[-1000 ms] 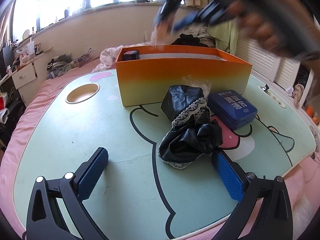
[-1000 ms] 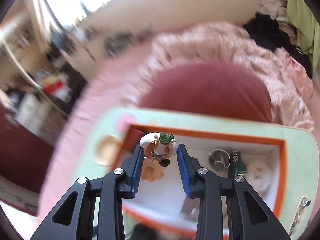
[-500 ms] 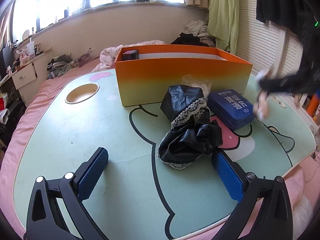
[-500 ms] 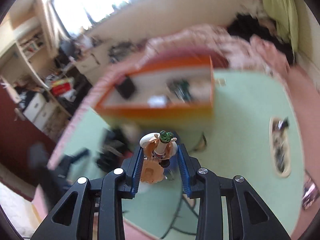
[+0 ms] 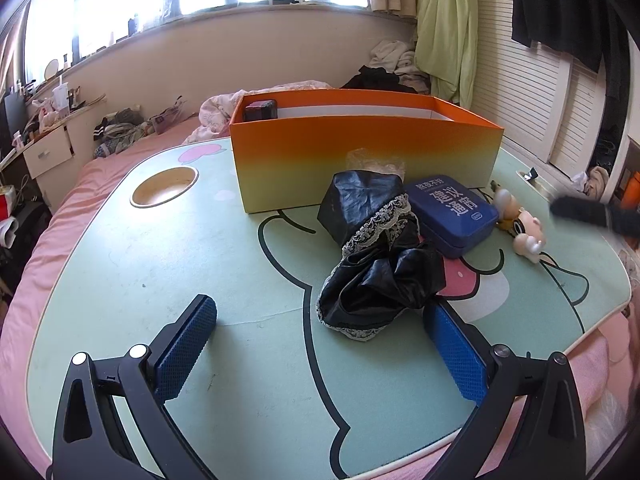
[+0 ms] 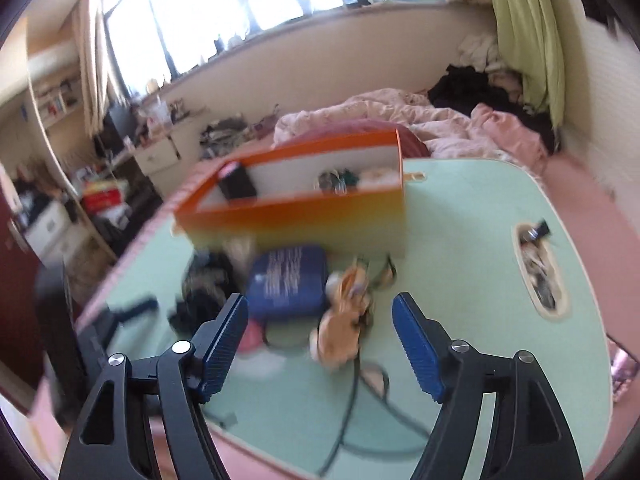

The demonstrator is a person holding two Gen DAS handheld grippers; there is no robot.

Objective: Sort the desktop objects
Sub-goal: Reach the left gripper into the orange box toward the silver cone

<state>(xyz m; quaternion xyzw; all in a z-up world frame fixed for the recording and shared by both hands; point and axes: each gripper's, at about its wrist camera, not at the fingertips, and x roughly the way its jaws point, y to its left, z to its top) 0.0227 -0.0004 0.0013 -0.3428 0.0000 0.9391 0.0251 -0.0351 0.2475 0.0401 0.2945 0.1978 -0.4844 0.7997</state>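
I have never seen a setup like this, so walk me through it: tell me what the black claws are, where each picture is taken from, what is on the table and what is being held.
No robot here: a person carries a hand-held two-finger gripper in each hand, each with a wide-angle camera looking along its fingers. One picture is from the left gripper, the other from the right gripper.

On the green cartoon table stand an orange box, and in front of it a black lace-trimmed cloth, a blue tin and a small toy figure.

Nothing is held. The left gripper is open above the table, the cloth just ahead of it. The right gripper's jaws have just been opening; the toy figure lies on the table beyond them, beside the tin, free of the pads.
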